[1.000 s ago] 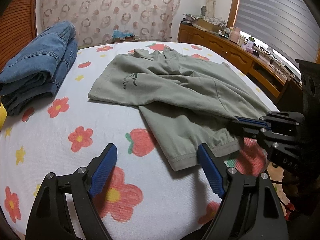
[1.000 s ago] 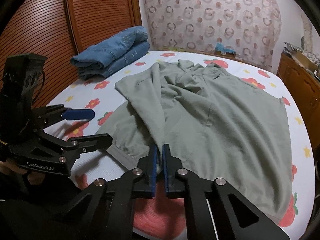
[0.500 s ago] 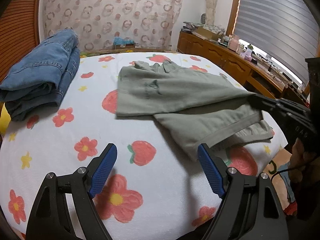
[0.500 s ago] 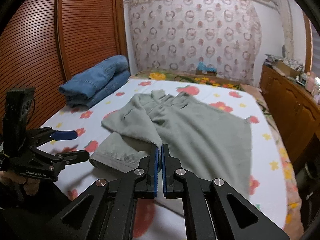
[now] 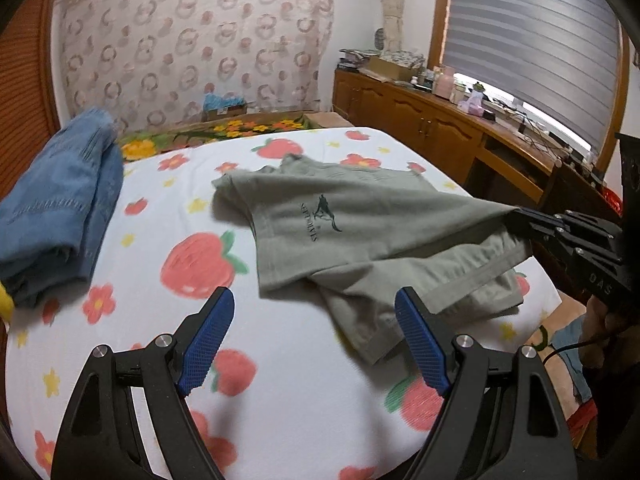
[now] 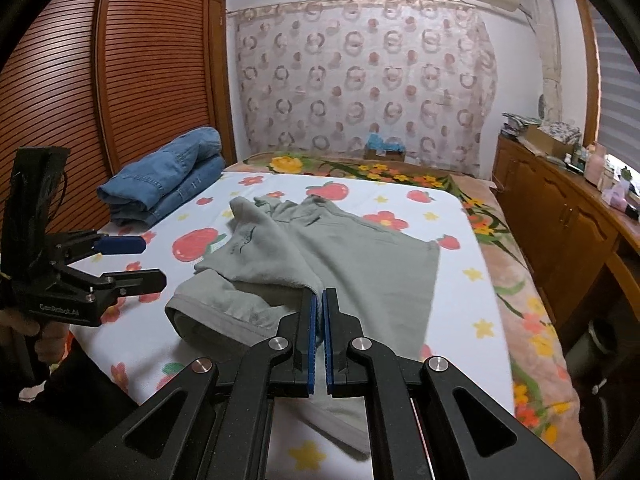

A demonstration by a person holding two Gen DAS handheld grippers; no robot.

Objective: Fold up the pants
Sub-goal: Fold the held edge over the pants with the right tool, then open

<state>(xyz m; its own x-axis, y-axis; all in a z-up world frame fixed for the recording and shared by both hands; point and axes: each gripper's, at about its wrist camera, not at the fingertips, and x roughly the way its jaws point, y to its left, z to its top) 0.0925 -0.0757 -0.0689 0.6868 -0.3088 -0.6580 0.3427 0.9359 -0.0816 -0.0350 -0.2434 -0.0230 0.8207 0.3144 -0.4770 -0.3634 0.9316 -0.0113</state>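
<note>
The grey-green pants (image 5: 360, 224) lay partly folded near the middle of the bed (image 5: 280, 368), a soft matte cotton with a small dark printed logo on the upper layer, stitched hems at the leg ends, and one leg tucked under the flap that draped over it. Far left in both views a folded stack of blue denim (image 5: 56, 216) sat by the bed's edge, heavier and coarser in weave, with visible seams. The bedsheet was white, printed with red strawberries, pink flowers and yellow stars. In the left wrist view the left gripper (image 5: 316, 340) hung above bare sheet just short of the pants' nearest hem, its black jaws spread wide with nothing between the blue ribbed pads. To the right, the right gripper (image 6: 319, 336) had its jaws pressed together on a pinch of the pants' upper layer, lifting that edge off the sheet so the cloth stretched taut toward it. The left wrist view alone showed the logo's lettering and the slatted window blind (image 5: 532, 44) over a cluttered wooden counter (image 5: 440, 120). The right wrist view alone showed the louvred wooden wardrobe doors (image 6: 132, 80), a wall air conditioner, the full spread of the pants' lower layer, and a hand (image 6: 36, 332) on the left gripper's handle.
</note>
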